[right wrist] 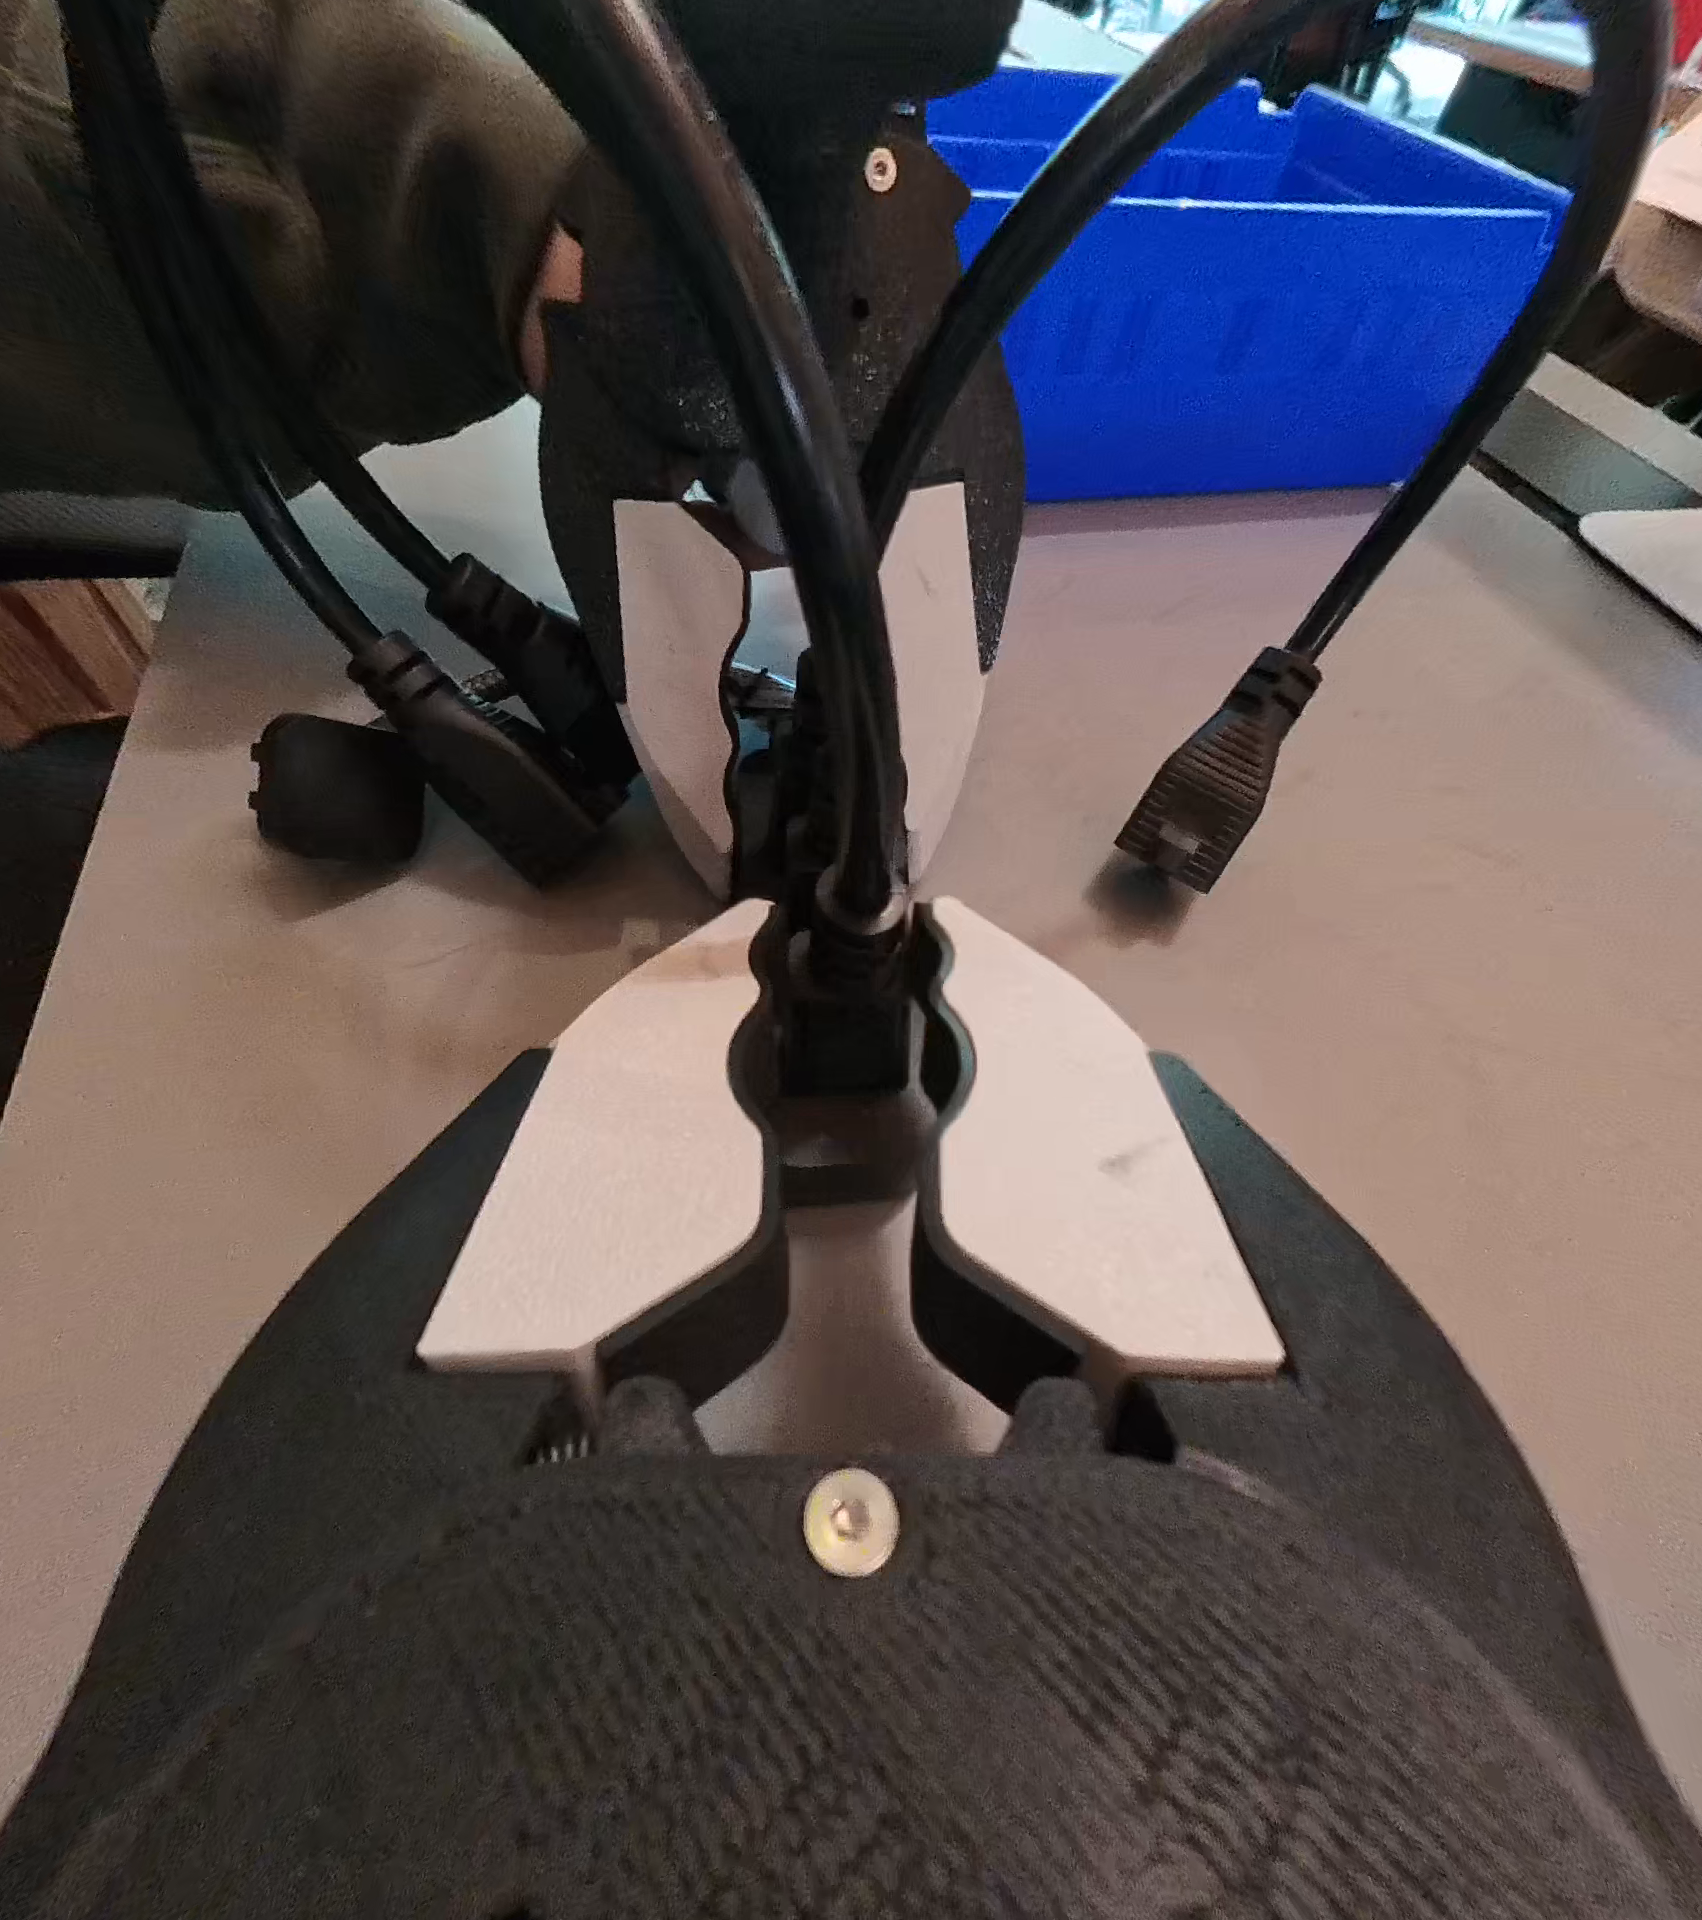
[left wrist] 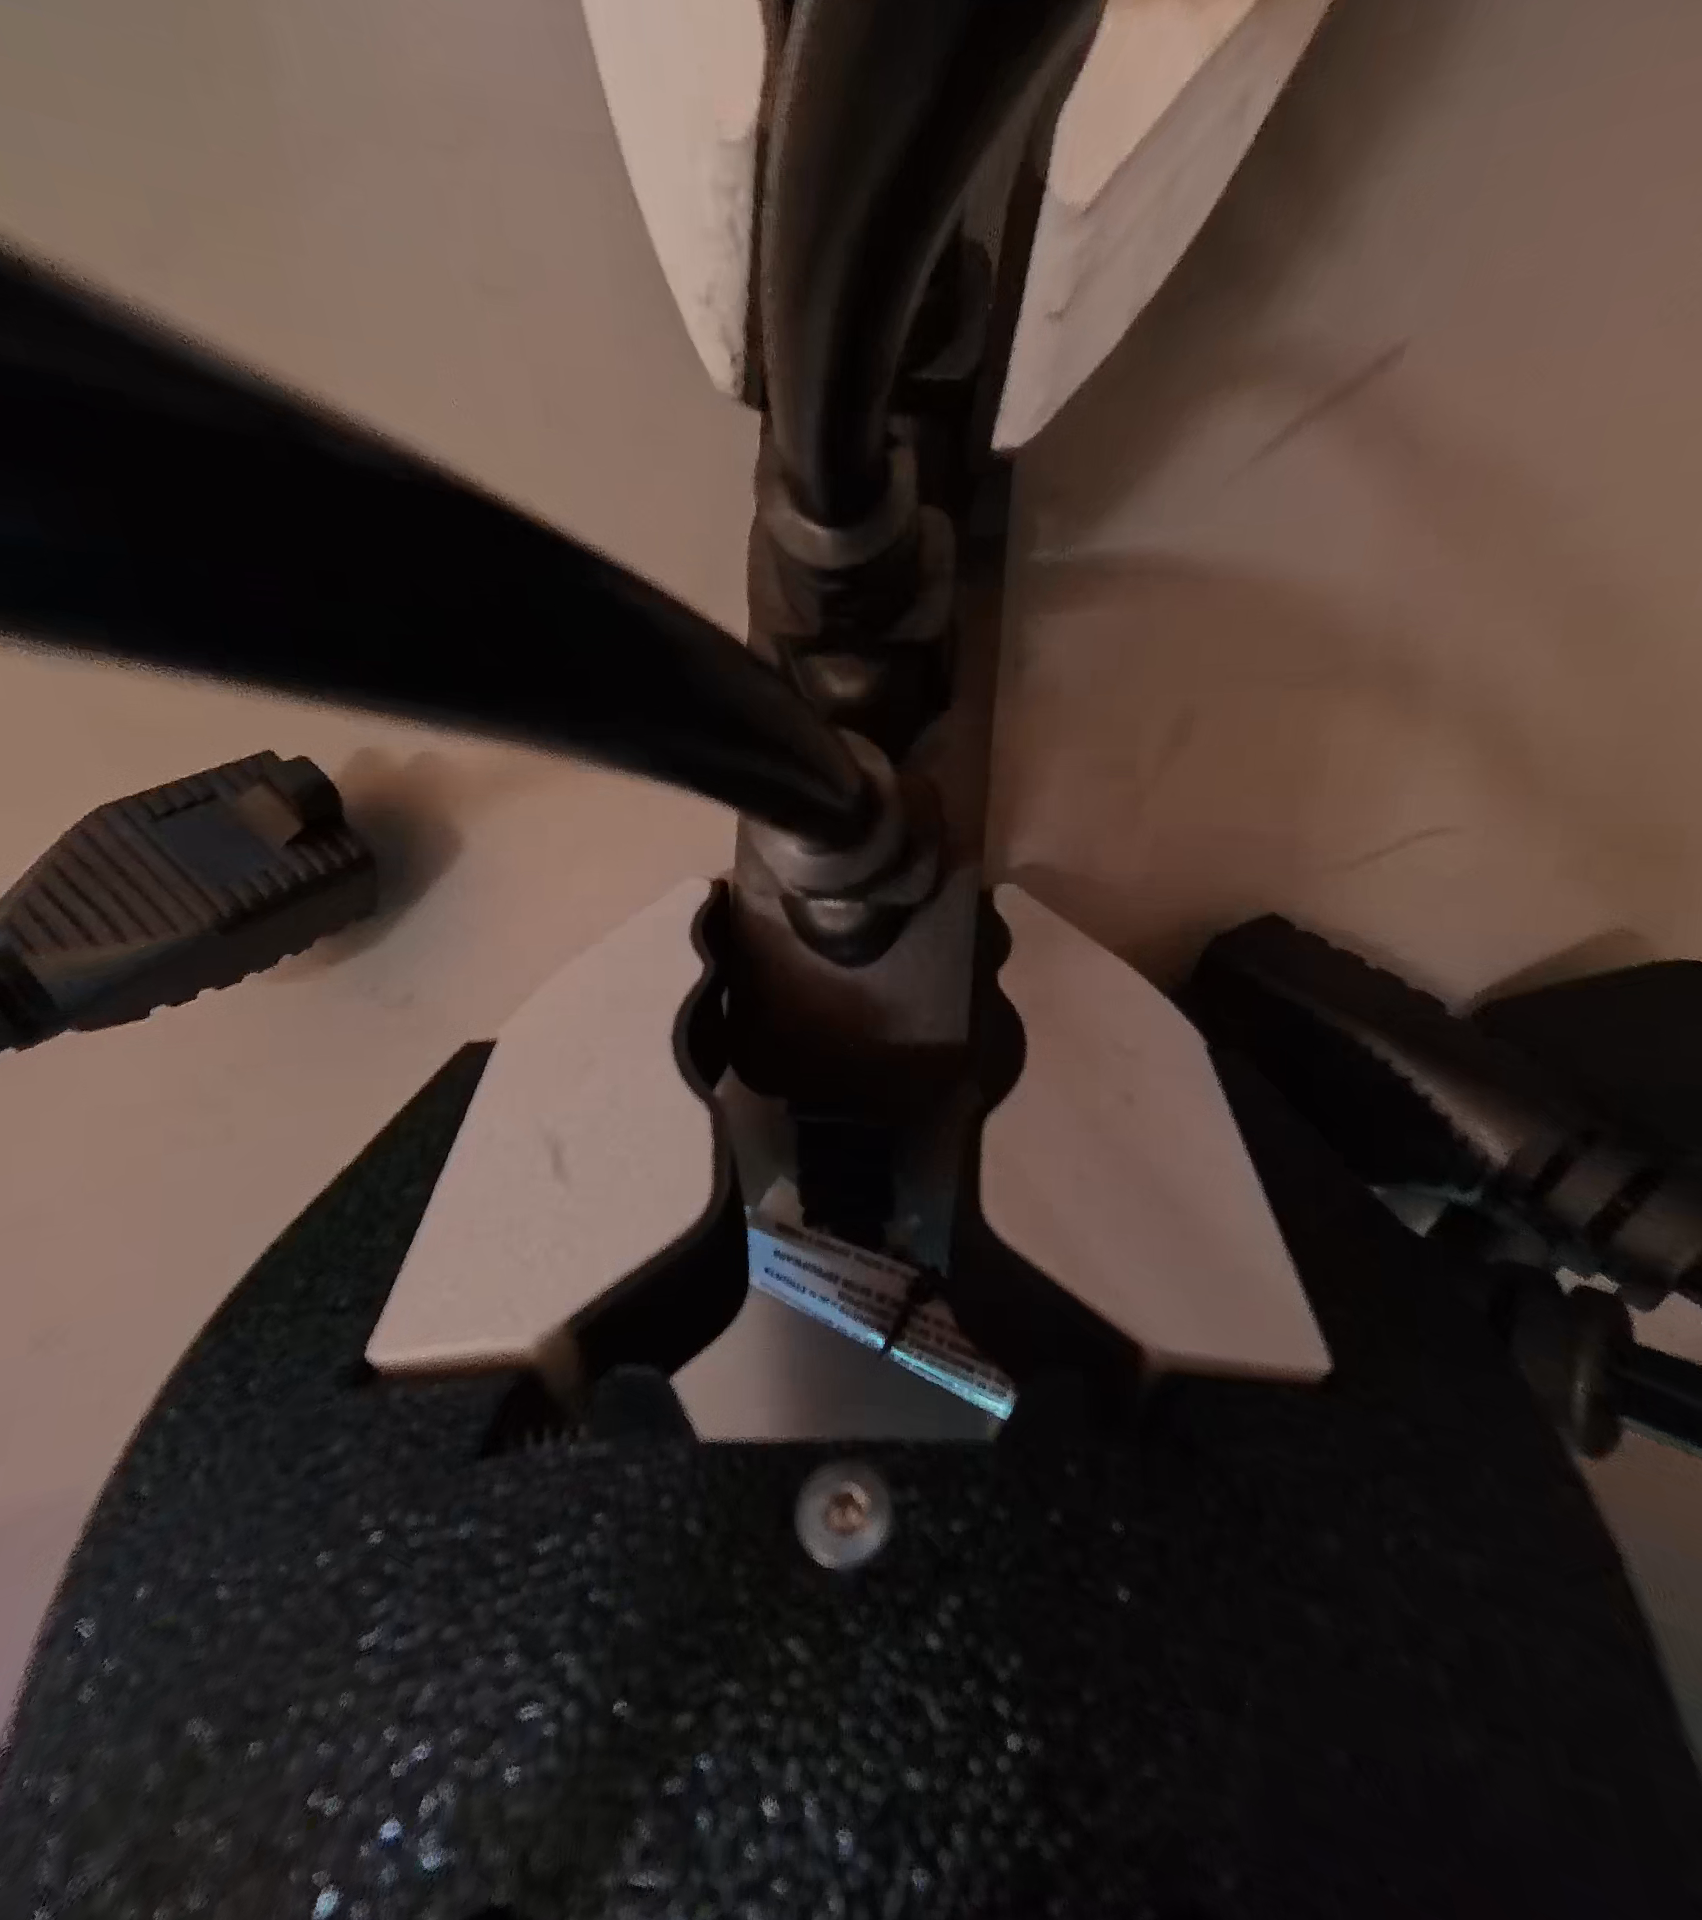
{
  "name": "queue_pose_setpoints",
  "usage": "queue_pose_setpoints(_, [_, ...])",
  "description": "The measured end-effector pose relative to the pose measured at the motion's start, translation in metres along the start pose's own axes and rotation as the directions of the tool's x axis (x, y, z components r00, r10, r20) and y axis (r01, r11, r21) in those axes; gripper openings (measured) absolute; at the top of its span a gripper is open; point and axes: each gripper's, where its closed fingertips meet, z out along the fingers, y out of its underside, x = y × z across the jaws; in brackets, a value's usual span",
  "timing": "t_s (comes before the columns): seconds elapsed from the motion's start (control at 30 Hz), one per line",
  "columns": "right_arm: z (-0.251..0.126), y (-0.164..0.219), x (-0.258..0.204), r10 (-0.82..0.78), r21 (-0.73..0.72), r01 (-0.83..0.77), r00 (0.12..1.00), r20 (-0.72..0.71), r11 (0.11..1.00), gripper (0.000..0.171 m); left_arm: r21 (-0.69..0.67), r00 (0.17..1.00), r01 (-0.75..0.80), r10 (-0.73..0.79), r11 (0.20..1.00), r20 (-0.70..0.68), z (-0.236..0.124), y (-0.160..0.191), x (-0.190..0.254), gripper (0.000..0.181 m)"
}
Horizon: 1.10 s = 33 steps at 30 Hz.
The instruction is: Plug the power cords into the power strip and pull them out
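Left hand-held gripper (left wrist: 852, 997) clamps end of long black power strip (left wrist: 868, 727); right hand-held gripper (right wrist: 842, 997) pinches black moulded plug (right wrist: 842, 1039), apparently seated. Skewed pull could lift strip or slip off plug.

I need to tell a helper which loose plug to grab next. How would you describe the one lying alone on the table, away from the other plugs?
Start at the blue bin at the table's far edge. In front of it, right of the two grippers, lies a black ribbed plug whose cord arches up and away. Unlike the plugs clustered on the left, it lies alone on bare tabletop.
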Motion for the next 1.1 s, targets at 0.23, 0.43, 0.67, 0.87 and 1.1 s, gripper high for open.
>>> queue_pose_setpoints(0.23, [-0.003,0.001,0.0,0.016,-0.023,-0.015,0.999,0.032,1.0,0.022,0.004,1.0,-0.002,0.002,1.0,0.017,0.001,-0.003,0.0,0.044])
queue_pose_setpoints(0.43, [-0.002,0.001,0.0,0.004,-0.026,-0.003,1.0,0.015,1.0,0.022,0.204,0.999,0.042,-0.039,0.978,-0.021,-0.019,-0.033,0.003,0.031])
queue_pose_setpoints(0.67, [-0.002,0.001,0.0,0.008,-0.02,-0.007,0.999,0.037,1.0,0.023,-0.011,0.999,0.028,-0.028,1.0,-0.036,-0.013,-0.023,0.003,0.026])
queue_pose_setpoints(0.87, [-0.002,0.001,0.0,0.006,-0.012,-0.005,1.0,0.031,1.0,0.023,-0.034,0.998,0.036,-0.037,0.999,-0.051,-0.014,-0.021,0.003,0.025])
queue_pose_setpoints(1.1, [-0.001,0.0,0.0,-0.025,-0.019,0.026,1.0,0.015,0.999,0.026,-0.008,0.999,0.038,-0.038,0.999,-0.003,-0.014,-0.021,0.004,0.025])
